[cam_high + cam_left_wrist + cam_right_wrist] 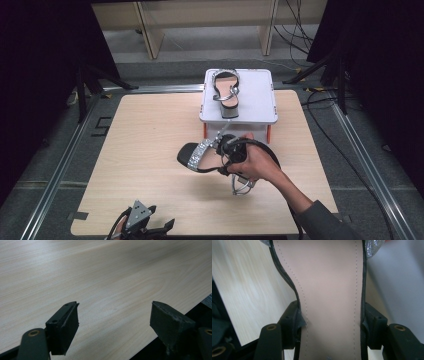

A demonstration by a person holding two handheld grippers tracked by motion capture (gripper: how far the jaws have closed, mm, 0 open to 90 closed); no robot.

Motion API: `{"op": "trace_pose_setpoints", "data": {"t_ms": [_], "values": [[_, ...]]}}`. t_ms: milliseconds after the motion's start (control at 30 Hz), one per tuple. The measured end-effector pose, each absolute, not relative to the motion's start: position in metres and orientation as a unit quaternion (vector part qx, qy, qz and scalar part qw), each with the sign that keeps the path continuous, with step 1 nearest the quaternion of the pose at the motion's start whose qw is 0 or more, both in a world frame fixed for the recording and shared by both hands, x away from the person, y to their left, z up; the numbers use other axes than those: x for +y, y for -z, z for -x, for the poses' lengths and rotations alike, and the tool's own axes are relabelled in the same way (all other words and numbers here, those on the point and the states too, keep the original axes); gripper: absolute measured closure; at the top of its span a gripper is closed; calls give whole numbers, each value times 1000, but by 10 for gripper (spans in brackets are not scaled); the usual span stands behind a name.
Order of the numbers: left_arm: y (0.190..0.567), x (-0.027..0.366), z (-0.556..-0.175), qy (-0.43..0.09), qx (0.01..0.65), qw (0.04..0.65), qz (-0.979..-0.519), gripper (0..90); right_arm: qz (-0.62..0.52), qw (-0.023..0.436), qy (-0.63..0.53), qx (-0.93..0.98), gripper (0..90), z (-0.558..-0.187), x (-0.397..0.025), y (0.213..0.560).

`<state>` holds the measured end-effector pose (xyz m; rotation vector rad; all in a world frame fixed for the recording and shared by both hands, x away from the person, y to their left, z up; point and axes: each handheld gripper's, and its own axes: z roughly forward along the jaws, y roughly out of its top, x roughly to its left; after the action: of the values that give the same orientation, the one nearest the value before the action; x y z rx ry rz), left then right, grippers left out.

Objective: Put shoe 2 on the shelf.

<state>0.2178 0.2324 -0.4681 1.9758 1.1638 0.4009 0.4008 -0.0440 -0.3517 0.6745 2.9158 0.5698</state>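
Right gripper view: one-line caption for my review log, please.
Right tongs clamp the sides of a sandal's beige insole, above the wooden table.

Box (260, 102): at the back of the desk (145, 150).
Far shoe (227, 92): on the box.
Near shoe (200, 156): in front of the box.

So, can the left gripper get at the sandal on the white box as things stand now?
Probably yes. The left gripper is open and empty at the table's near edge; bare wood lies ahead, though the right gripper's held sandal partly crosses the way to the sandal on the box.

Black two-fingered grippers, brass rivets, trailing black cables, grey three-cornered plate on the left gripper (167, 226), grey sleeve (325, 222).
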Motion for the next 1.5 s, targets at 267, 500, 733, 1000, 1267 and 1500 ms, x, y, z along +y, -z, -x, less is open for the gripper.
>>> {"op": "trace_pose_setpoints", "data": {"t_ms": [267,500,733,1000,1267,1500], "values": [[469,232,-218,-165,462,391,-779,217,-238,54,-233,941,423,-421,-38,291],[469,231,-217,-155,470,400,-772,203,-282,89,-267,917,423,-450,-49,238],[470,231,-218,-154,468,400,-773,190,-350,108,-272,890,423,-484,-75,202],[470,231,-218,-149,468,399,-774,190,-439,123,-246,855,422,-530,-107,193],[469,231,-217,-146,463,396,-779,190,-520,112,-184,826,422,-566,-124,216],[469,230,-216,-146,464,401,-776,190,-566,103,-161,802,422,-585,-129,235]]}}
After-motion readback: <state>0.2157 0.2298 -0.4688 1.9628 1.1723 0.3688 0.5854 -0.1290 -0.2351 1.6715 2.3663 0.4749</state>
